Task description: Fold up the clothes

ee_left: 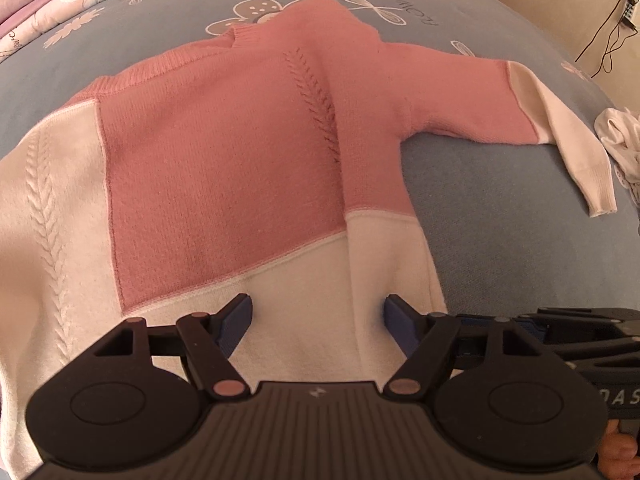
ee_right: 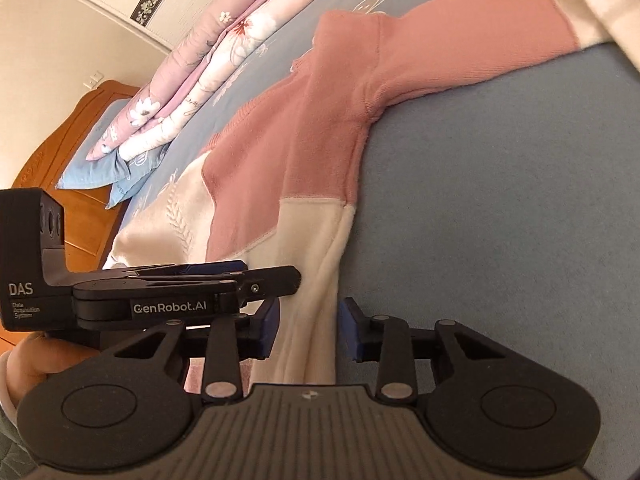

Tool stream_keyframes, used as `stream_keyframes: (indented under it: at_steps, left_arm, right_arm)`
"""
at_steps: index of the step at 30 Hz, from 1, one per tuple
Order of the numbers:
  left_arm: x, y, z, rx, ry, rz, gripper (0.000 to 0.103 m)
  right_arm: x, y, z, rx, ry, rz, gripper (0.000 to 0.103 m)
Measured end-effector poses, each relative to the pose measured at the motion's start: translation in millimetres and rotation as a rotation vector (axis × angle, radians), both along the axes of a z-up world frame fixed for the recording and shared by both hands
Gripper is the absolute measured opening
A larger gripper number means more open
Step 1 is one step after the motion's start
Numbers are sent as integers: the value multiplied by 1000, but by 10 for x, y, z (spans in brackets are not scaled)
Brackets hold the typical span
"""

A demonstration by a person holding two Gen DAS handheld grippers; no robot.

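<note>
Pink-and-cream sweater (ee_left: pixel 224 152) lies flat on the bed (ee_left: pixel 500 200), collar far, hem near you. Your left gripper (ee_left: pixel 318 320) stands open over the hem; your right gripper (ee_right: pixel 308 328) straddles its edge, unclamped. Only the right view shows the headboard (ee_right: pixel 80 128).

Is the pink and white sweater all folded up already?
No, the sweater lies spread flat on the blue bed cover, with one sleeve stretched out sideways.
</note>
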State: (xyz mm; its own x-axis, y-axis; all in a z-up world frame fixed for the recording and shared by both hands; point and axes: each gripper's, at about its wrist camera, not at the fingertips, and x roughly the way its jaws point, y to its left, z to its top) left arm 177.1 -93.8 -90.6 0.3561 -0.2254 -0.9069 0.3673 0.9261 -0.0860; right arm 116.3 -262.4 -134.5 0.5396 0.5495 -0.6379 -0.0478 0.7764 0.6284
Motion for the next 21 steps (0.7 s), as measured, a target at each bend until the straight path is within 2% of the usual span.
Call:
stream_keyframes:
  at_steps: [2,3,4,8,13,16,19,21]
  left_arm:
    - [3,40,15,-17,1,9,71]
    - [-2,69,33,-35,2,14,72]
    - [-14,104,64,-55,-3,20,71]
    - [-114,258,194,-84,-33,42,71]
    - [-231,408,101,-49,9,48,71]
    - [-267,455,8,-39,27,61,71]
    - [-282,423,1,-25,16,46,72]
    - [-282,380,-8,-5,15,29,74]
  right_arm:
    - [44,75,-1,-35,-12,17,33]
    - [53,100,3,-46,-22,24,23]
    - [51,127,19,-67,-33,35,17]
    - [0,156,90,-123,-70,35,16]
    - [-70,89,279,-257,-83,20,13]
    - [-95,-95,378,-298,-77,-17,13]
    - [-87,-288,480,-431,-85,-82,12]
    - [-41,-404,476,-471,-69,-92,12]
